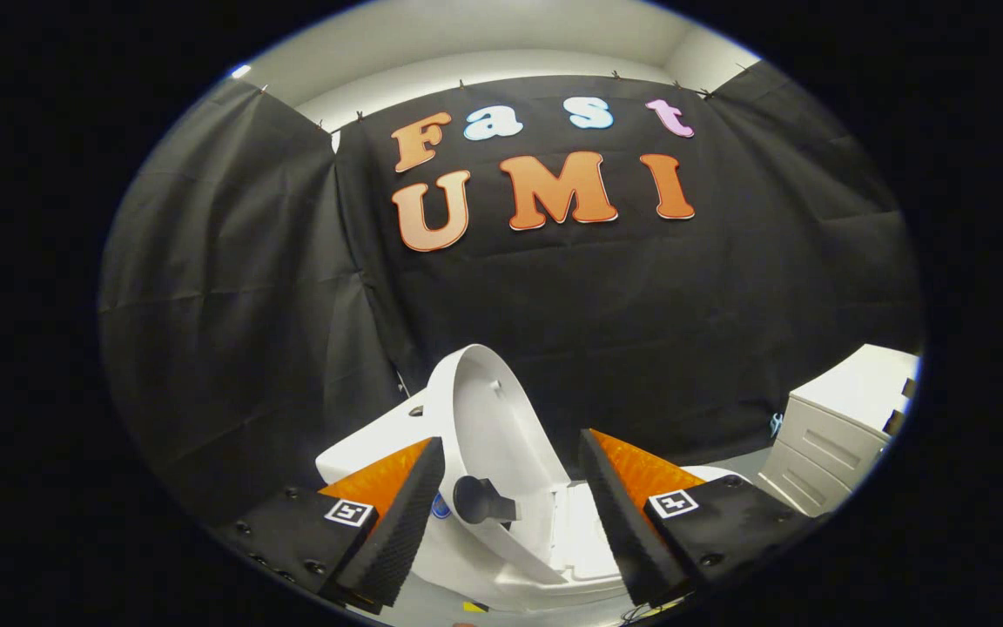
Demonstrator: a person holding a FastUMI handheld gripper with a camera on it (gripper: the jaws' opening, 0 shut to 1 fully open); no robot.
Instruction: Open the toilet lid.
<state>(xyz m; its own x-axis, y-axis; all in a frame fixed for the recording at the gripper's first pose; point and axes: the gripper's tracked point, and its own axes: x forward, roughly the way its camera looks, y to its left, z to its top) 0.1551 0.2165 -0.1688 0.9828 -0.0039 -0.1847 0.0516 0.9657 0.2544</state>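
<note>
A white toilet lid (493, 435) stands raised nearly upright, its pale inner side facing me, rising between and beyond my two fingers. A dark round fitting (477, 501) sits low on the lid, just ahead of the left finger. The white toilet body (362, 448) shows behind the left finger, and its hinge area (584, 544) lies low between the fingers. My gripper (514, 514) is open, its fingers spread wide on either side of the lid, neither pressing on it.
A white cabinet with drawers (832, 435) stands to the right of the toilet. Black cloth hangs as the wall behind and on both sides. A strip of pale floor (741, 461) shows between toilet and cabinet.
</note>
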